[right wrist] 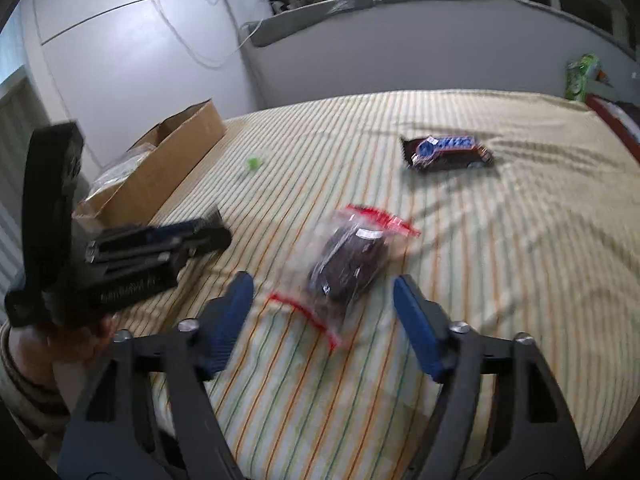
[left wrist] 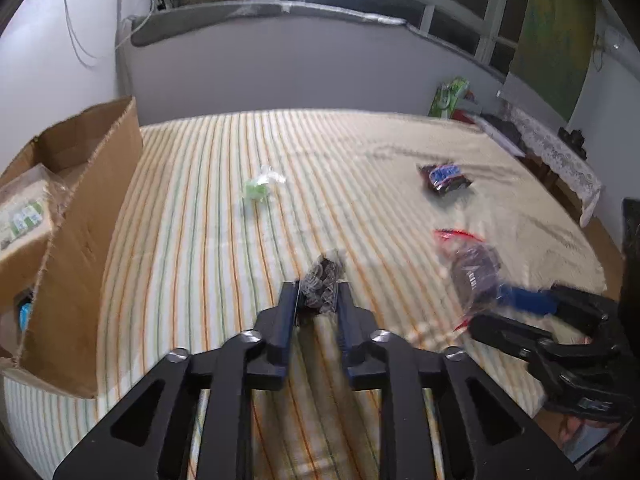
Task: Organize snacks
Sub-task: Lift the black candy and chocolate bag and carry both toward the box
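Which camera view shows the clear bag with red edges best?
The right wrist view: the clear bag lies whole ahead of the open right gripper. In the left wrist view it appears blurred at the side.

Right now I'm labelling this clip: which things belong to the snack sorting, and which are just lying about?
Job:
cardboard box
clear bag with red strips
dark candy bar
small green packet
dark snack in left gripper

Lying about:
green package
lace cloth
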`<state>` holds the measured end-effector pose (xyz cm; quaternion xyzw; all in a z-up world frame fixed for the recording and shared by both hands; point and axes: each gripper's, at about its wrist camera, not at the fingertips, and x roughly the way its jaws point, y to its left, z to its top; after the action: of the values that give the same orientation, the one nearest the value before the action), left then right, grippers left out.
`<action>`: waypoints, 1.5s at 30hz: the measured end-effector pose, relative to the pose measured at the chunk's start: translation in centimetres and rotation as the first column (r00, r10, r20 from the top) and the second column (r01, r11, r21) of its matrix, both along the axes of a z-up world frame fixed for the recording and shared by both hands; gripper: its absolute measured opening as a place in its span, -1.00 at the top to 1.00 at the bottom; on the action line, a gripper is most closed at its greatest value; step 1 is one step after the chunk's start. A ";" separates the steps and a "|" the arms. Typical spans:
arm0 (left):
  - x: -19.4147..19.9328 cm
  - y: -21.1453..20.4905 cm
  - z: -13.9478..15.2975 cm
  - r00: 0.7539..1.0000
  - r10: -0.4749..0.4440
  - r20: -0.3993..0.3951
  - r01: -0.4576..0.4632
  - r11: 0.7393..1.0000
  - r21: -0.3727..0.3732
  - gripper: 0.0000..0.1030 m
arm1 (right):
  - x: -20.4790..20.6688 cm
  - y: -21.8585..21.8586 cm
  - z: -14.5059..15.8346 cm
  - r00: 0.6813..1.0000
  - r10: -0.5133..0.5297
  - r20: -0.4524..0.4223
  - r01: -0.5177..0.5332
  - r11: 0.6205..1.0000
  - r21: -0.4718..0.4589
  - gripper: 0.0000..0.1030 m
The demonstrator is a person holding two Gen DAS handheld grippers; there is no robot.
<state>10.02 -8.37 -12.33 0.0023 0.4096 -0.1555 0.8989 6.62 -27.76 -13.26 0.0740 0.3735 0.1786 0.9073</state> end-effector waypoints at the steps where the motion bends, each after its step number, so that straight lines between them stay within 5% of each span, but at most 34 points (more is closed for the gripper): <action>1: 0.0 0.0 -0.2 1.000 0.003 -0.003 -0.003 1.000 0.000 0.47 | 0.4 0.1 -0.1 1.000 -0.017 -0.003 0.017 1.000 -0.006 -0.47; 4: 0.2 0.0 -0.2 1.000 0.006 -0.001 -0.006 1.000 -0.009 0.47 | 0.8 0.2 -0.3 1.000 -0.029 0.004 0.029 1.000 -0.011 -0.11; 7: 0.4 0.2 -0.2 1.000 0.005 -0.006 -0.005 1.000 -0.022 0.84 | 0.4 0.1 -0.3 0.999 -0.029 0.015 0.029 1.000 0.003 -0.04; 11: 0.0 0.3 0.2 1.000 -0.010 0.008 0.011 0.999 -0.037 0.84 | -0.1 -0.4 -0.1 0.999 -0.043 0.031 0.043 0.999 0.018 0.07; 27: -3.9 1.7 5.9 0.986 0.001 0.166 0.011 0.997 -0.075 0.84 | -3.7 0.2 6.7 0.980 -0.067 0.185 0.070 0.997 -0.010 0.11; 45: -8.6 9.9 9.9 0.946 0.100 0.309 -0.062 0.990 -0.128 0.84 | -6.9 8.4 11.1 0.969 -0.020 0.244 0.041 0.996 -0.080 0.11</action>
<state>1.42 1.54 -2.41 -0.0423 0.2512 -0.1397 0.9569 -0.27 -19.32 -2.14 0.0189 0.2654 0.1563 0.9512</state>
